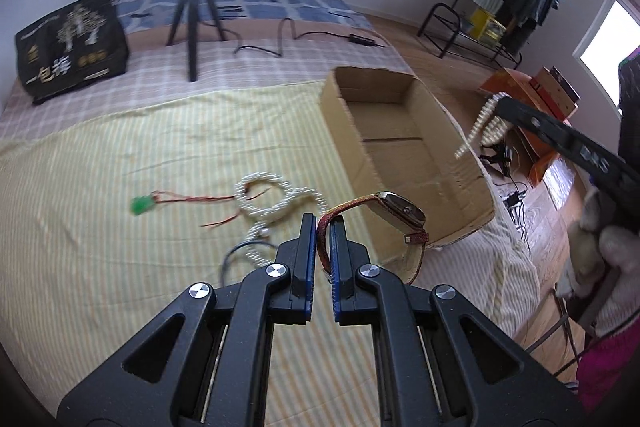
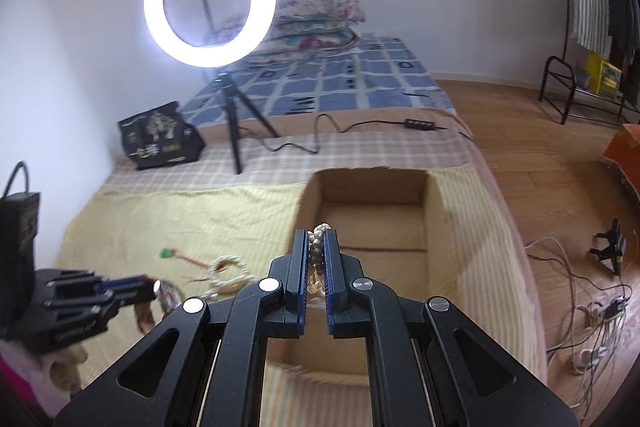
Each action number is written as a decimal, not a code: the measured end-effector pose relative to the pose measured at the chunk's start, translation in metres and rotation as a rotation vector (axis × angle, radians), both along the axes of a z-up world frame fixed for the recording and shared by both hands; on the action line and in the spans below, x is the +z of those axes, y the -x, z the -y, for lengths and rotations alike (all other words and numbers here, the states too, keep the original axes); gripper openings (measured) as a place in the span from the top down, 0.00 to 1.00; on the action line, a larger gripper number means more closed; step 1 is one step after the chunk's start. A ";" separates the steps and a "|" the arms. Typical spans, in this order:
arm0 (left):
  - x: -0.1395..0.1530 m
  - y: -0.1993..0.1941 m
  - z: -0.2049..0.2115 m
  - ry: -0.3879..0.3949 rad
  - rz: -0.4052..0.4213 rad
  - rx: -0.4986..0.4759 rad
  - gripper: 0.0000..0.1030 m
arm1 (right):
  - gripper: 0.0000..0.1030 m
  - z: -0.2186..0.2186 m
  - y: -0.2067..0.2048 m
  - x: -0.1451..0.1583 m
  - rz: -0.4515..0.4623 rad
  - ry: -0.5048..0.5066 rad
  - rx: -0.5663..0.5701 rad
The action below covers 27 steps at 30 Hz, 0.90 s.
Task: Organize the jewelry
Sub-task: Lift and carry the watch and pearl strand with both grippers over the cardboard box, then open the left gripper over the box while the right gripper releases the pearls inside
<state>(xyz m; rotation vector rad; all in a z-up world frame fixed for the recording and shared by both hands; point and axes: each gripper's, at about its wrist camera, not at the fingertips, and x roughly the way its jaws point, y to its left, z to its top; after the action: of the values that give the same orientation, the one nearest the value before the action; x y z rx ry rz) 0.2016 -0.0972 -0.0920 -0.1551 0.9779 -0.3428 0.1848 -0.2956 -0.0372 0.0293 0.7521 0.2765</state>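
Left gripper [image 1: 323, 227] is clamped on the reddish strap of a wristwatch [image 1: 400, 209], the watch face hanging out to the right of the fingers and clear of the bedding, just short of the near wall of the cardboard box [image 1: 472, 205]. Right gripper [image 2: 316, 241] is closed on a bunch of pearl beads [image 2: 318, 229]; the left wrist view shows a strand of them dangling from it near the box's right wall, and the right wrist view looks straight down into the box. Both loads are held raised and clear of the cloth, which in my judgement suits a drop into the box, its floor bare where visible. Remaining on the yellow striped cloth [image 1: 100, 207] are a coiled pearl necklace [image 1: 276, 201], a red cord with a green pendant [image 1: 141, 205], and a further beaded piece with a dark loop close under the left fingers; these are not yet collected. Strap grip is narrow, so the watch could swing or slip on release; carrying it fully past the box wall before opening looks advisable. Some motion blur limits detail on the cloth items.
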 end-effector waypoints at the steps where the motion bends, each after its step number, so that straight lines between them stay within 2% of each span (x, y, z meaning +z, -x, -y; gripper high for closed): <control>1: 0.000 -0.001 0.006 0.000 0.001 -0.005 0.96 | 0.95 0.003 -0.005 -0.001 -0.002 0.002 -0.007; 14: -0.012 -0.014 0.083 -0.051 0.034 -0.092 0.96 | 0.95 0.032 -0.058 -0.029 -0.054 0.013 -0.063; 27: -0.021 -0.015 0.101 -0.092 0.051 -0.114 0.96 | 0.94 0.048 -0.076 -0.047 -0.096 -0.006 -0.091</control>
<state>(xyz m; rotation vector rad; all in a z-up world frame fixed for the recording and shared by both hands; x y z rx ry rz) 0.2168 -0.1987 -0.1134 -0.0074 0.9526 -0.4039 0.2604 -0.3436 -0.0840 0.0822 0.8426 0.1918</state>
